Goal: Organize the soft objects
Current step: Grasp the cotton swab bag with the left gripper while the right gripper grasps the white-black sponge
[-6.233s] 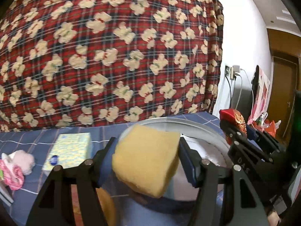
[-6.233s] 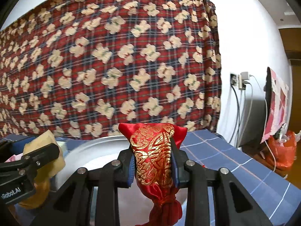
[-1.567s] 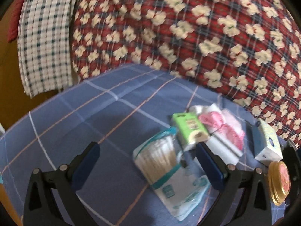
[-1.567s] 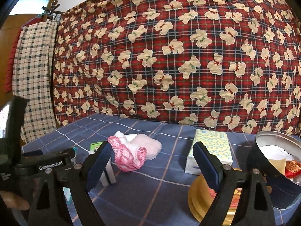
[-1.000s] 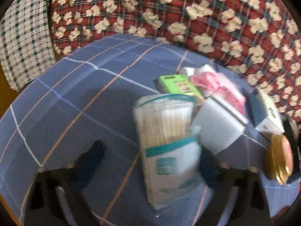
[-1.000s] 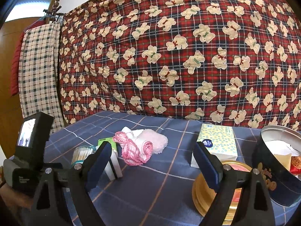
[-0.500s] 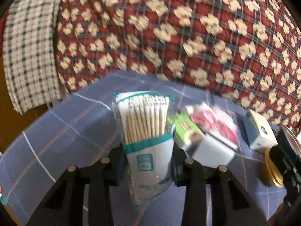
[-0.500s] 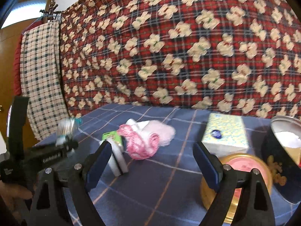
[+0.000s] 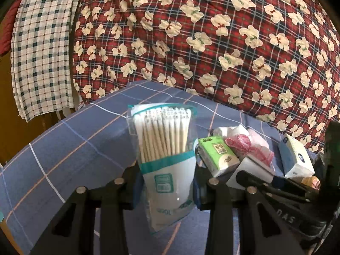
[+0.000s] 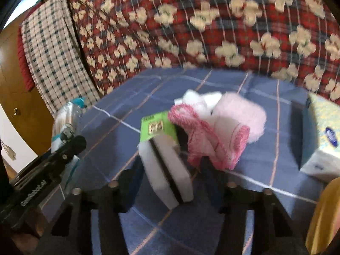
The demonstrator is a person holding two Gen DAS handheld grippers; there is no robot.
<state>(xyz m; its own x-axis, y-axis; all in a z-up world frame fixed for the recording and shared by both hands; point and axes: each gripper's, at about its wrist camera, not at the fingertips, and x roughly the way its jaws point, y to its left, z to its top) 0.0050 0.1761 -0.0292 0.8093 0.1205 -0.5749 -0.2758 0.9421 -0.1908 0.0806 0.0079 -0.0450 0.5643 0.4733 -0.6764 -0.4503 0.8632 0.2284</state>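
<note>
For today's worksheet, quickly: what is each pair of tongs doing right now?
Left tongs: closed on the bag of cotton swabs.
Right tongs: just been closing around the white sponge block; contact is too blurred to tell.

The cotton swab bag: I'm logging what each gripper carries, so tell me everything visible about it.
The clear plastic bag of cotton swabs has a teal band and white printed lower half. Pale-stemmed, white-tipped swabs stand upright inside. The left gripper is clamped on its lower part, holding it upright above the blue checked cloth. Its bottom edge hangs below the gripper.
</note>
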